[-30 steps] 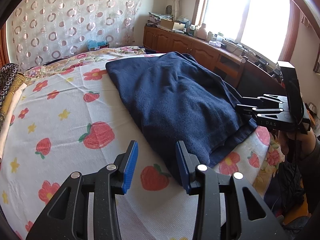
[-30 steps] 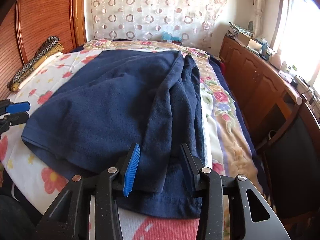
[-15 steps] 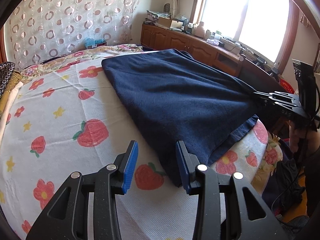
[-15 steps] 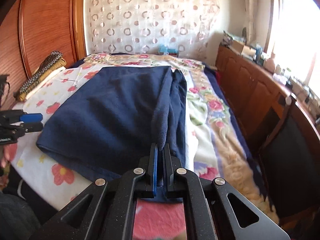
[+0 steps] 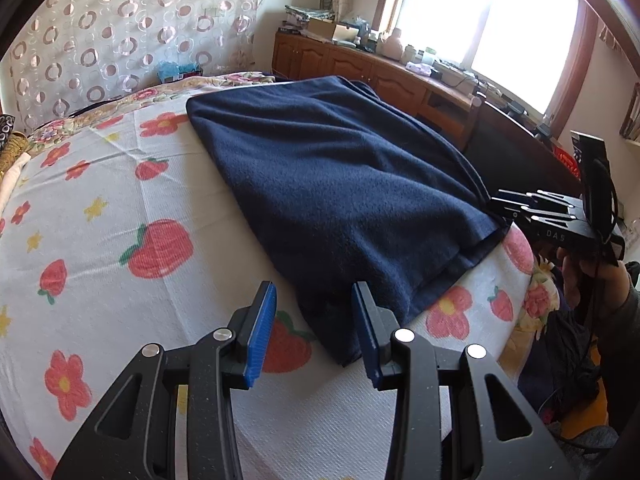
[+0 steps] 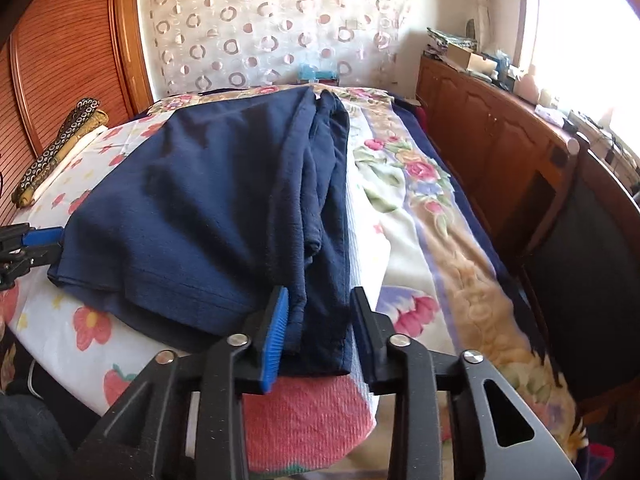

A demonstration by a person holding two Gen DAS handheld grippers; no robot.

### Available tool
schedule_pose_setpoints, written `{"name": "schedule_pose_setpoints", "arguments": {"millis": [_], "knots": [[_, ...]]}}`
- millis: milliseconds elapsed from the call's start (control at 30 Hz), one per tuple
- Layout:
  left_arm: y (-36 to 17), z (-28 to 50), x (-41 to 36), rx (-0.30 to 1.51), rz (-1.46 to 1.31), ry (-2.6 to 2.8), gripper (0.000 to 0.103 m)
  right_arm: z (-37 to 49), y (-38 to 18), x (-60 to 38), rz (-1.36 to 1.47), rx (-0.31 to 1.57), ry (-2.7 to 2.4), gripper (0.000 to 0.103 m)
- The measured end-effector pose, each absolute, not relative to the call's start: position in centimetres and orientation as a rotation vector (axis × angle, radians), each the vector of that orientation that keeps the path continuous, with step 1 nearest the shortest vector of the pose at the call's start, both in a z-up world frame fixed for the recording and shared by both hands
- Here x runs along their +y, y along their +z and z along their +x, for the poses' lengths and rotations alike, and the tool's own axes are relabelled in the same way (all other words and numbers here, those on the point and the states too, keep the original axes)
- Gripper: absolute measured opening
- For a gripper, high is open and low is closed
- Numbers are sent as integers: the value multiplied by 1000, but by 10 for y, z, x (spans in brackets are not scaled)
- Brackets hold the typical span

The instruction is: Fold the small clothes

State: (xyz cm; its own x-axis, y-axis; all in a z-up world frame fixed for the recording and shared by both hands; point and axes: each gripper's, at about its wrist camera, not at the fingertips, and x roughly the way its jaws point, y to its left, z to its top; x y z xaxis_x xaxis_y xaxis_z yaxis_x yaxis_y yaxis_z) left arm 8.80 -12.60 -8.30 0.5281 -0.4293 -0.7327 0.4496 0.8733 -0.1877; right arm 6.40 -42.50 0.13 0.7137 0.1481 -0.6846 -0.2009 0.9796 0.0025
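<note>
A dark blue fleece garment (image 5: 340,184) lies spread on the bed, its hem toward me. In the right wrist view the garment (image 6: 208,216) has its right side folded over in long ridges. My left gripper (image 5: 314,320) is open, its jaws on either side of the garment's near left corner. My right gripper (image 6: 318,324) is open, its jaws on either side of the folded strip at the hem, with nothing held. The right gripper also shows in the left wrist view (image 5: 520,208), at the garment's right corner. The left gripper shows at the left edge of the right wrist view (image 6: 36,244).
The bed has a white sheet with strawberries and flowers (image 5: 120,220) over a floral blanket (image 6: 432,216). A wooden cabinet (image 6: 492,140) with clutter runs along the right under a window. A dark chair (image 6: 588,264) stands near the bed's right corner. Folded fabrics (image 6: 60,148) lie at the far left.
My right gripper was open, then shut on the folded edge and pulled it back, and now stands open again over the strip. The garment lies flatter. The left gripper stayed open.
</note>
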Motion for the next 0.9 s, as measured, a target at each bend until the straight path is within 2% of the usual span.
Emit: {"name": "schedule_pose_setpoints", "arguments": {"millis": [400, 633, 700, 767, 833, 867, 900], "knots": [[-87, 87, -128, 887, 33, -533, 40, 63, -1, -431, 1, 781, 272, 37], [-87, 85, -128, 882, 18, -551, 40, 63, -1, -431, 3, 785, 261, 41], [-87, 83, -129, 877, 15, -569, 28, 62, -1, -428, -13, 782, 269, 41], [-86, 80, -131, 868, 22, -578, 22, 63, -1, -426, -28, 778, 301, 41], [-85, 79, -132, 862, 29, -580, 14, 65, -1, -424, -40, 784, 323, 27], [-84, 79, -132, 858, 27, -582, 10, 66, 0, -423, -40, 789, 345, 16], [-83, 79, -131, 856, 26, -585, 8, 66, 0, -422, -51, 786, 347, 11]]}}
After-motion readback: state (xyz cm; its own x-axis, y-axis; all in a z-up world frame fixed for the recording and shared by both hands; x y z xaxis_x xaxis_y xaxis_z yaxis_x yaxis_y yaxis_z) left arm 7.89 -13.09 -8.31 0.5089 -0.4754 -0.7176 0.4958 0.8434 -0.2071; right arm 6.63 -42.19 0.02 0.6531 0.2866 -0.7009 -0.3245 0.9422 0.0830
